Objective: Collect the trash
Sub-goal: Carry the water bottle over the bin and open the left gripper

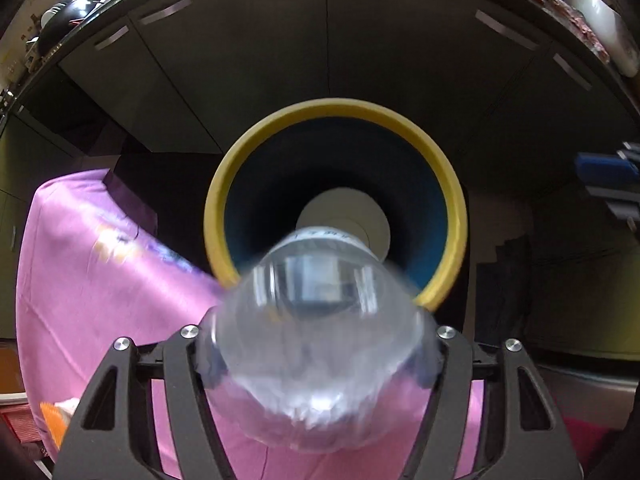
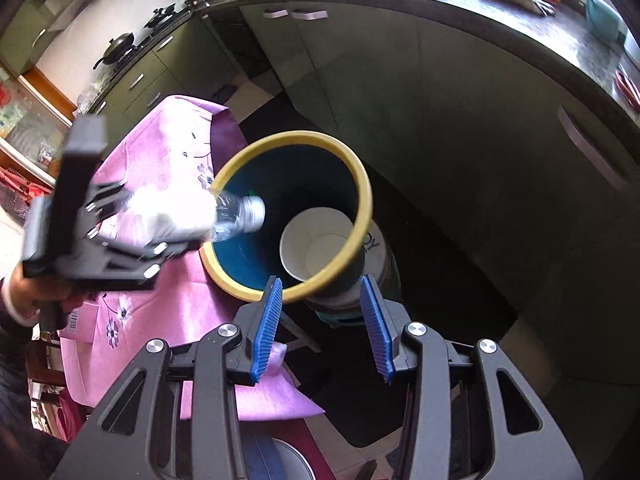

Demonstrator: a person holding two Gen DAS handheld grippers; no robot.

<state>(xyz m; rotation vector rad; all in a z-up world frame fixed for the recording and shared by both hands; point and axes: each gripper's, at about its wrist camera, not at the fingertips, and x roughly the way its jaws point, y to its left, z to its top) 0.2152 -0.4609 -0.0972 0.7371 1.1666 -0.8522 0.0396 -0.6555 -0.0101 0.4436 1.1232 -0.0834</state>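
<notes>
A clear plastic bottle (image 1: 320, 320) sits between the fingers of my left gripper (image 1: 320, 344), which is shut on its body. In the right wrist view the bottle (image 2: 224, 216) is tilted, and its capped neck reaches over the yellow rim of a round bin (image 2: 296, 136) with a blue inside. A white paper cup (image 2: 316, 240) lies at the bin's bottom. In the left wrist view the bin (image 1: 336, 106) and the cup (image 1: 344, 208) lie straight ahead. My right gripper (image 2: 322, 312) hangs open over the bin's near rim, with nothing between its blue pads.
A table with a pink floral cloth (image 2: 168, 148) stands against the bin's left side. Green cabinet doors (image 2: 440, 120) under a dark counter (image 2: 520, 20) curve behind the bin. Pans sit on a stove (image 2: 120, 44) at far left. A hand (image 2: 24, 292) holds the left gripper.
</notes>
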